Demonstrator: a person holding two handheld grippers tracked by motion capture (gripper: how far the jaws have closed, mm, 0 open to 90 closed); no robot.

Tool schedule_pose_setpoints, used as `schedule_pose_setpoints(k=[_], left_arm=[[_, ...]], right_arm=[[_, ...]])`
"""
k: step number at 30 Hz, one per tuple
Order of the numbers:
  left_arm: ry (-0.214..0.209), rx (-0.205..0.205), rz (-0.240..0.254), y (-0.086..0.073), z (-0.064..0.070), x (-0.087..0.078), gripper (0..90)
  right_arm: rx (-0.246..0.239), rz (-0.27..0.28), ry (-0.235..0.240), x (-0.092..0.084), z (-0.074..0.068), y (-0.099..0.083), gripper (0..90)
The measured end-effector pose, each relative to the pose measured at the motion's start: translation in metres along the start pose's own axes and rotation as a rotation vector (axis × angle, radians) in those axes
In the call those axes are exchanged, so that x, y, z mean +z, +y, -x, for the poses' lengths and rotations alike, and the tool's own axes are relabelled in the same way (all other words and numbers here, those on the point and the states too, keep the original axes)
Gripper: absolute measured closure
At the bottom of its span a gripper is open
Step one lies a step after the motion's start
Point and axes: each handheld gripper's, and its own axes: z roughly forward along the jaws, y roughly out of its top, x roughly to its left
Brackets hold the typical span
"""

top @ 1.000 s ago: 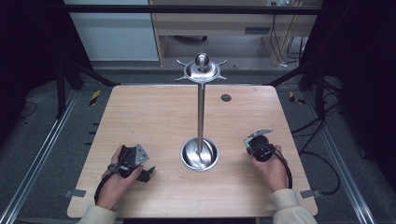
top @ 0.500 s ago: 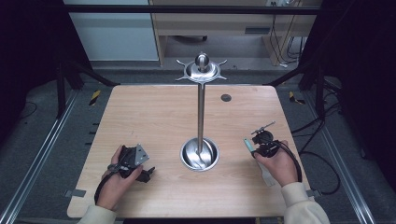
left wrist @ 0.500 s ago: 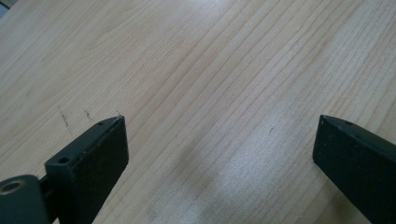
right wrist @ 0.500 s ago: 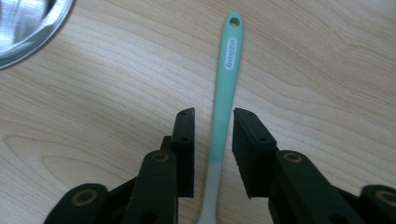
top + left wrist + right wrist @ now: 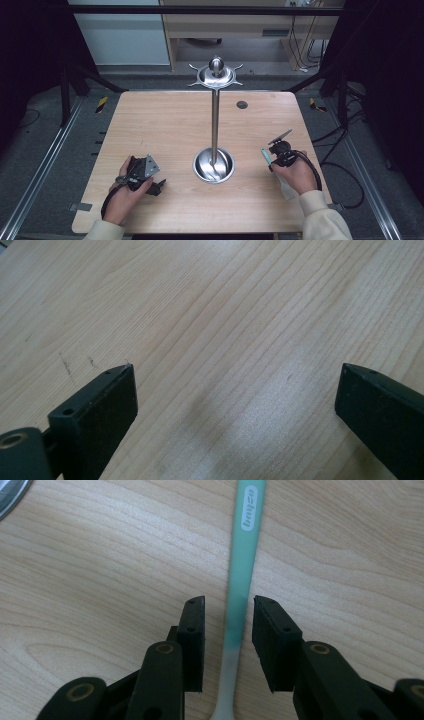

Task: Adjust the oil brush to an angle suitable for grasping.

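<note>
The green toothbrush handle (image 5: 243, 575) lies flat on the wooden counter (image 5: 165, 130), near its right edge and to the right of the steel stand's bowl-shaped base (image 5: 214, 165). It runs between the jaws of the right tongs (image 5: 229, 642), which have just been opening: a narrow gap shows on either side of the handle, so the pads are released from it. The handle fades from green to white toward the bottom of the right gripper view. At the counter's near left, the left tongs (image 5: 235, 405) rest spread wide over bare wood, grasping nothing.
</note>
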Motion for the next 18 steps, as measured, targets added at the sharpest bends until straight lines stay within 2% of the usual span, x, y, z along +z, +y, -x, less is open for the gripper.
schedule_pose_setpoints(k=[12,18], left_arm=[[-0.001,0.002,0.000,0.0001,0.0001,-0.0001,3.1],[0.000,0.003,0.002,0.0002,-0.0002,-0.0003,3.1]], right_arm=[[0.041,-0.061,0.020,0.0046,0.0056,-0.0020,71.2],[0.043,-0.079,0.027,0.0061,0.0066,-0.0027,72.9]])
